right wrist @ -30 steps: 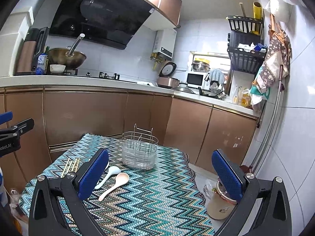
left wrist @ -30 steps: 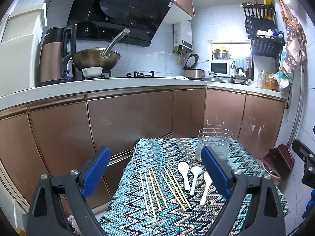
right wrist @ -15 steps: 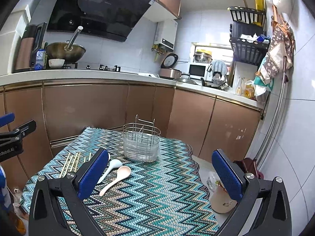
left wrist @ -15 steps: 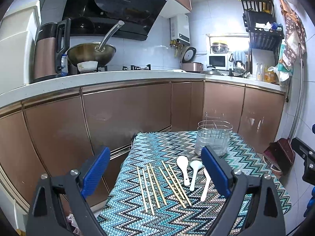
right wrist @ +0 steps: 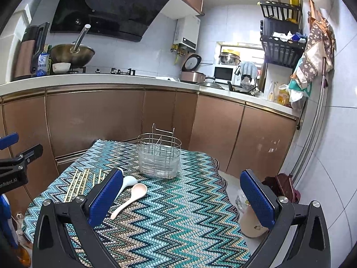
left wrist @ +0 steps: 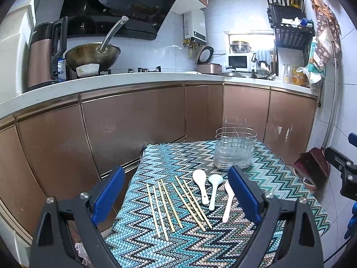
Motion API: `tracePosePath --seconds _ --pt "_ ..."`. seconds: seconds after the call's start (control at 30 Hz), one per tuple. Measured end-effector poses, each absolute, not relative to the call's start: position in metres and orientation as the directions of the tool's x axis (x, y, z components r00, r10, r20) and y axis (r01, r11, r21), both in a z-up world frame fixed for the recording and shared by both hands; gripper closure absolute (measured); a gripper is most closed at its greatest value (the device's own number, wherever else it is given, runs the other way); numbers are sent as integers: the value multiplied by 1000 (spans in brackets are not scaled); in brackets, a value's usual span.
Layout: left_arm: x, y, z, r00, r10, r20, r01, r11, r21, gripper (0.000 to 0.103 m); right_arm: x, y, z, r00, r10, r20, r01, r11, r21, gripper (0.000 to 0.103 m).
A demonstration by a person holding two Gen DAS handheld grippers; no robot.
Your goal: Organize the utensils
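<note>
Left wrist view shows thin, light chopsticks (left wrist: 176, 205) and three smooth spoons (left wrist: 213, 191) lying flat on the cloth-covered worktop (left wrist: 279, 178) before the empty wire caddy (left wrist: 234, 150). Both the left gripper (left wrist: 176, 198) and right gripper (right wrist: 181, 197) gape unladen; the slippery sticks probably want a mid-shaft pinch.

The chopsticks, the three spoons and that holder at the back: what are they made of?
Chopsticks: pale tan, matte, probably bamboo or wood. Spoons: smooth, opaque white and pinkish, likely plastic, possibly ceramic. Holder: shiny thin metal wire, apparently around a clear, ribbed plastic-looking liner.
</note>
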State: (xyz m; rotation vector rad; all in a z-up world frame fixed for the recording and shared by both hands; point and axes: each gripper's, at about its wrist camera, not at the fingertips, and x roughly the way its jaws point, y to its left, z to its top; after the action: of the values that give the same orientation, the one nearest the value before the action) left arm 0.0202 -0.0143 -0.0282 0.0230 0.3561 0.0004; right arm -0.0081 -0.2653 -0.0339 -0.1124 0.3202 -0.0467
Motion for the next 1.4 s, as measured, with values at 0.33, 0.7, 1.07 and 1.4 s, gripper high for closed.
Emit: tracePosePath --seconds 0.33,0.7,1.07,1.4 --pt "25 -14 -34 934 0 -357 7 1000 16 9 -2 -266 -40 941 -67 -332 31 993 -114 0" --pt "36 -3 -40 917 -13 -399 6 1000 -19 9 3 -269 -44 934 -63 -351 27 994 -106 0" --pt "66 50 -42 884 18 -467 -62 995 -78 9 24 -280 -54 910 38 -413 -51 998 -21 0" --pt "134 83 -78 744 -153 -651 -13 970 -243 11 109 -296 -107 733 345 -587 -220 936 275 43"
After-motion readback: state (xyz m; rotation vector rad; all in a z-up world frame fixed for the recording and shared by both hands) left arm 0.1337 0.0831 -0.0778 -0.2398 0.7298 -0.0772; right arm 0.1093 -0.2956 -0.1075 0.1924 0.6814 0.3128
